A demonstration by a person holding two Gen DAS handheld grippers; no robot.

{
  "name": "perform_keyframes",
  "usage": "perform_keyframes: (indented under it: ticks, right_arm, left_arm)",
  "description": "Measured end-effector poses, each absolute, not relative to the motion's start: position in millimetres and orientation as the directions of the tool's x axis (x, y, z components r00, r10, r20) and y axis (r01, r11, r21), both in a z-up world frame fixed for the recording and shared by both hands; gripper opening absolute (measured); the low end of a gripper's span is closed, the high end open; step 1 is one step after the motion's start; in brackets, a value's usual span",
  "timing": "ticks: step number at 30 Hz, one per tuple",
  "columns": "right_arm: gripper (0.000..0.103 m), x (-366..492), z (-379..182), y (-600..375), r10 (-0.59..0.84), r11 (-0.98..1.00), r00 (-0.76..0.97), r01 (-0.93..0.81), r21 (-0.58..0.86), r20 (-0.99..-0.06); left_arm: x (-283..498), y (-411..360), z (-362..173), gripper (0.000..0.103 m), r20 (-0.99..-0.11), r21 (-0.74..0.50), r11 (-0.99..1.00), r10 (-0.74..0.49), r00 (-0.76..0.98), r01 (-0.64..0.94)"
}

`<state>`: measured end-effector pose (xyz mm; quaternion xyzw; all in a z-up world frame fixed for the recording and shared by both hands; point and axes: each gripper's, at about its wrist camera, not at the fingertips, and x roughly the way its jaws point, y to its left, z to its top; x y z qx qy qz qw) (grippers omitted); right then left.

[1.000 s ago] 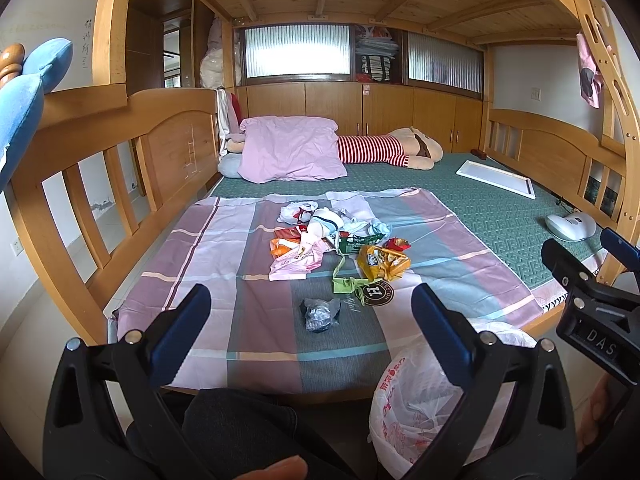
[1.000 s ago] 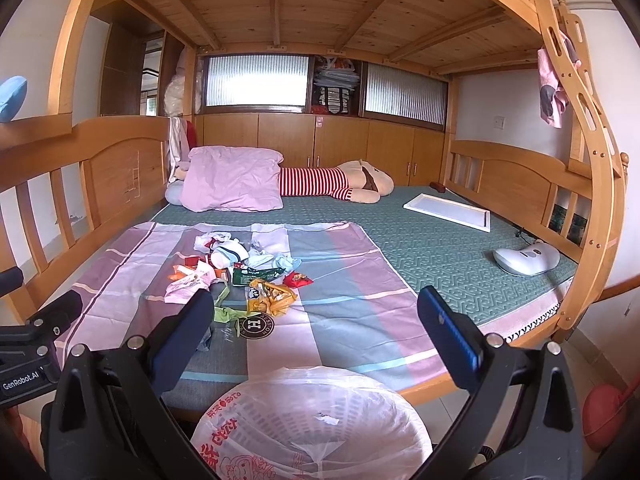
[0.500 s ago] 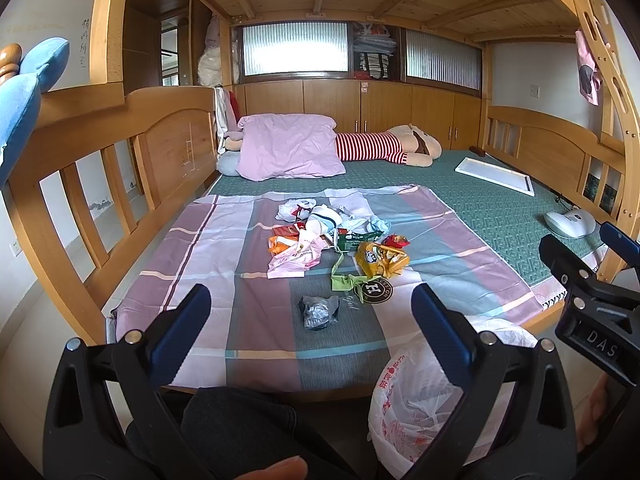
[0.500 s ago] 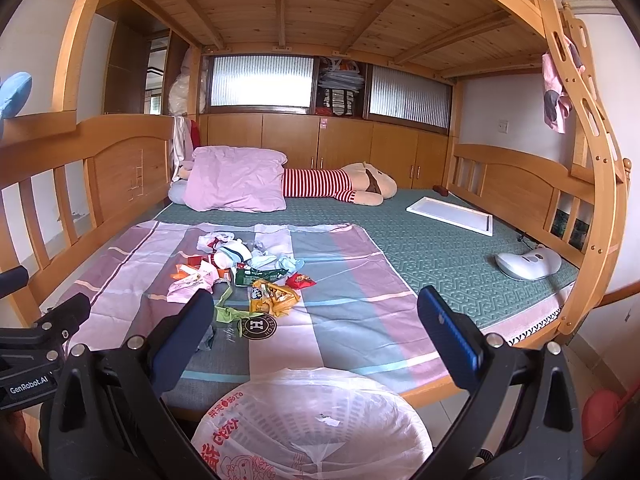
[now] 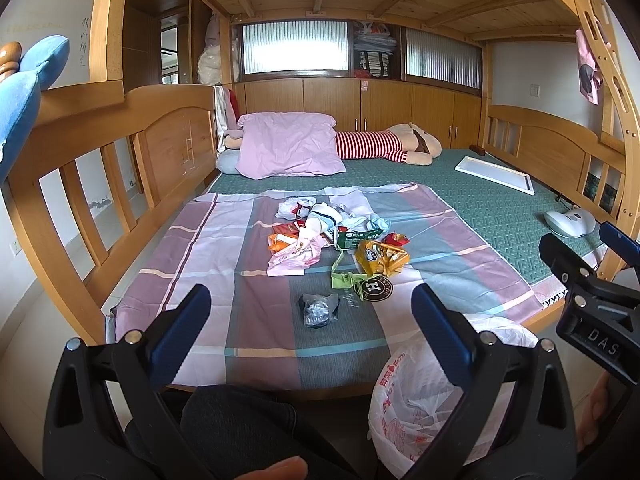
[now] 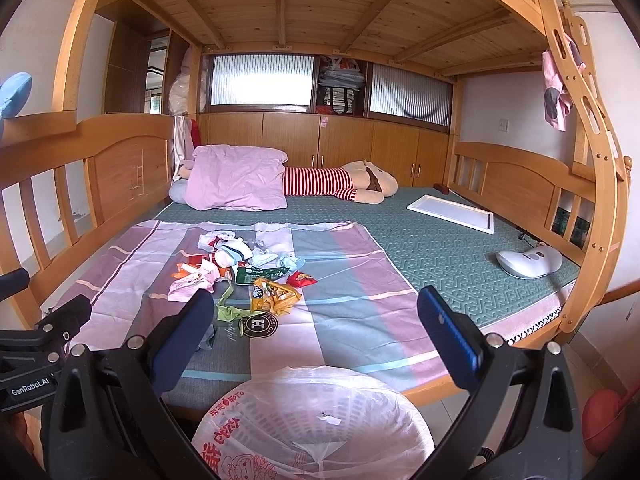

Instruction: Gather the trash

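Blue fingers (image 5: 180, 332) wide apart, empty.

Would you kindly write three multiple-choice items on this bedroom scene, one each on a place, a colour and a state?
1. Where does the crumpled grey wrapper lie?
A. On the striped sheet, nearer the camera than the pile of wrappers
B. On the pink pillow
C. Inside the bin

2. What colour is the mat under the sheet?
A. Red
B. Green
C. Yellow

3. How do the two grippers stand?
A. Both shut on trash
B. Left shut, right open
C. Both open and empty

Answers:
1. A, it sits alone on the sheet in front of the pile.
2. B, the patterned mat is green.
3. C, the left gripper and the right gripper show wide gaps, above the bag-lined bin.
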<state>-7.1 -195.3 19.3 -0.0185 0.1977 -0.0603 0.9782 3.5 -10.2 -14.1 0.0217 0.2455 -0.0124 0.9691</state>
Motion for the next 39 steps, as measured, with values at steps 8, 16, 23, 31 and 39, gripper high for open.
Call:
perform_keyframes:
  ticks: [8,16,23,31,39]
  right_arm:
    - [0.100,-6.9,18.3,-195.0,-0.125,0.992,0.914,0.110,-0.060,-0.386]
    - [0.100,-6.8,18.3,-194.9,-0.125,0.992,0.914,0.111,-0.060,-0.386]
    - [0.100,-7.4,16.7,-194.0,-0.124,0.992,0.913,0.110,-0.060,-0.389]
    - [0.100,-9.2,13.2,-192.1,-0.123,0.992,0.911,0.109,-0.057,-0.393]
    - [0.100,-9.8,11.2,-191.1,-0.121,0.993,0.910,0.107,-0.056,-0.397]
  left_arm:
    - [3.0,-10.2,-14.5,0.100,-0.477,0.037,0.999,-0.014,0.879,0.036]
    - [2.8,-10.4,-15.3,0.100,-0.478,0.037,0.999,-0.013,0.878,0.035]
    - [1.0,-11.6,-18.8,0.100,-0.483,0.037,0.999,-0.014,0.876,0.037]
    - [0.0,-12.5,-20.3,0.100,-0.485,0.037,0.999,-0.014,0.874,0.037]
    - [0.6,-12.1,-20.0,0.100,-0.486,0.037,0.999,-0.014,0.874,0.037]
